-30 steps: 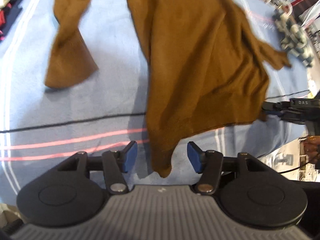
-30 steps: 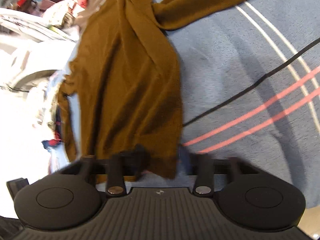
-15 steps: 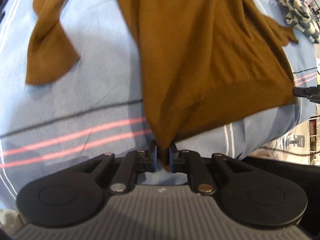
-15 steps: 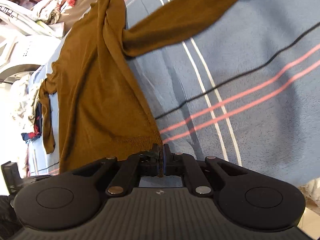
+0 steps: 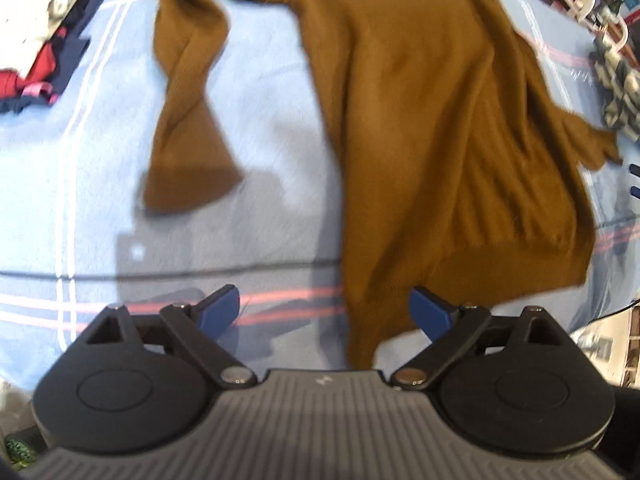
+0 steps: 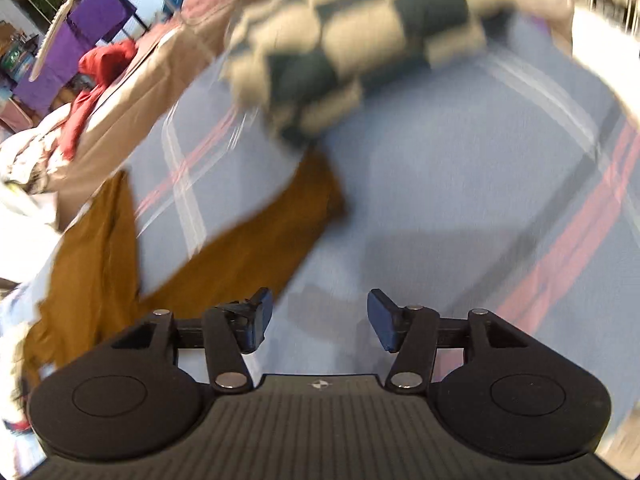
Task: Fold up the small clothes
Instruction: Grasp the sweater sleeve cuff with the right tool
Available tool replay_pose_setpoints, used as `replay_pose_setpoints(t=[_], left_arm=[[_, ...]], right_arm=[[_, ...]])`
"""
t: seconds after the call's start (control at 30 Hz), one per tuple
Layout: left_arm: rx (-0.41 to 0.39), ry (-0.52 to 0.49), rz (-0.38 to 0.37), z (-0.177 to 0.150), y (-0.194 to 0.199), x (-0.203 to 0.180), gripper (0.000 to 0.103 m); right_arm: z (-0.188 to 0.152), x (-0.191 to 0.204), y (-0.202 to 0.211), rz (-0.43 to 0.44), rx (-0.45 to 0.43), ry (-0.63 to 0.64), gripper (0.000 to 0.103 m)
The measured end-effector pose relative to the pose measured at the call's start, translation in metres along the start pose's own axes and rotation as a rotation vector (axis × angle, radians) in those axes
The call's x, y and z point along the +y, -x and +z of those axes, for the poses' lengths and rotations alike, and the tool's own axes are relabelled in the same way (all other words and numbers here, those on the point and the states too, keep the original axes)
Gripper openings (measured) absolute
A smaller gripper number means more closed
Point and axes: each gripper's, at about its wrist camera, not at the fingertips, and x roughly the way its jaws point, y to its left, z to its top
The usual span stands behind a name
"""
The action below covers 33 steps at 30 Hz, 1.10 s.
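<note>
The brown sweater [image 5: 420, 128] lies spread on the blue striped blanket [image 5: 272, 120], which is my landmark here, and the step in hand seems to be the laying flat before the first fold. The left gripper [image 5: 324, 308] is wide open and holds nothing; the near hem corner of the sweater lies between its blue pads [image 5: 220, 306] but they do not touch it. The right gripper [image 6: 320, 316] is also wide open and empty, over bare blanket, with one sweater sleeve [image 6: 256, 236] just beside its left finger. To do this step well, I think each sleeve should be taken near the cuff, pulled straight so no twist stays, and then laid across the body, because the left sleeve [image 5: 188, 112] is now twisted and bent on the blanket, apart from the body. The sweater is a fine soft knit, with a ribbed band along the hem, and it makes long loose wrinkles, so it will probably slide and sag when it is lifted by one point only. The blanket looks fleecy, with pink, white and dark stripes. A checkered cloth [image 6: 352, 40] rests at the far side of the blanket, and a pile of clothes [image 5: 36, 32] at its left edge; the right view is blurred
</note>
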Motion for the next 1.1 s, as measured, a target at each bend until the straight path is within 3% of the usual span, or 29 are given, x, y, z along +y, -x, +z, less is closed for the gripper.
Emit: replay_pose_setpoints(t=[0.13,0.27,0.3,0.33,0.37,0.43,0.53,0.67,0.87,0.97,1.1], left_arm=[[-0.028,-0.031,-0.008,0.011,0.007,-0.024,0.093],[-0.034,-0.046,-0.016,0.012,0.006,-0.048,0.093],[-0.032,-0.046,-0.015,0.011,0.005,-0.052,0.093],[-0.029,-0.047,-0.012,0.009,0.004,-0.055,0.093],[-0.025,-0.047,-0.009,0.008,0.004,-0.057,0.093],[-0.026,-0.046,-0.002,0.003,0.007,-0.059,0.093],[-0.042,-0.033,0.001,0.001,0.012,-0.058,0.093],[-0.053,-0.041,0.006,0.006,0.015,-0.055,0.093],[-0.065,-0.106,-0.043,0.039,0.003,-0.06,0.093],[-0.068,-0.144,-0.075,0.06,-0.007,-0.072,0.093],[-0.076,-0.219,-0.129,0.077,-0.012,-0.097,0.093]], right_arm=[[0.032,0.005,-0.045,0.008,0.022,0.025,0.089],[0.043,0.019,-0.074,0.049,0.037,0.091,0.085],[0.043,0.025,-0.079,0.063,0.048,0.122,0.078],[0.041,0.03,-0.079,0.068,0.063,0.143,0.045],[0.04,0.034,-0.084,0.056,0.082,0.159,0.021],[0.042,0.031,-0.078,0.053,0.076,0.148,0.013],[0.047,0.024,-0.046,0.06,-0.006,0.138,0.011],[0.057,0.003,0.029,0.069,-0.13,0.107,0.011],[0.077,-0.05,0.121,-0.06,-0.308,0.035,0.005],[0.087,-0.06,0.134,-0.11,-0.352,0.033,0.005],[0.079,-0.049,0.1,-0.078,-0.276,0.002,0.005]])
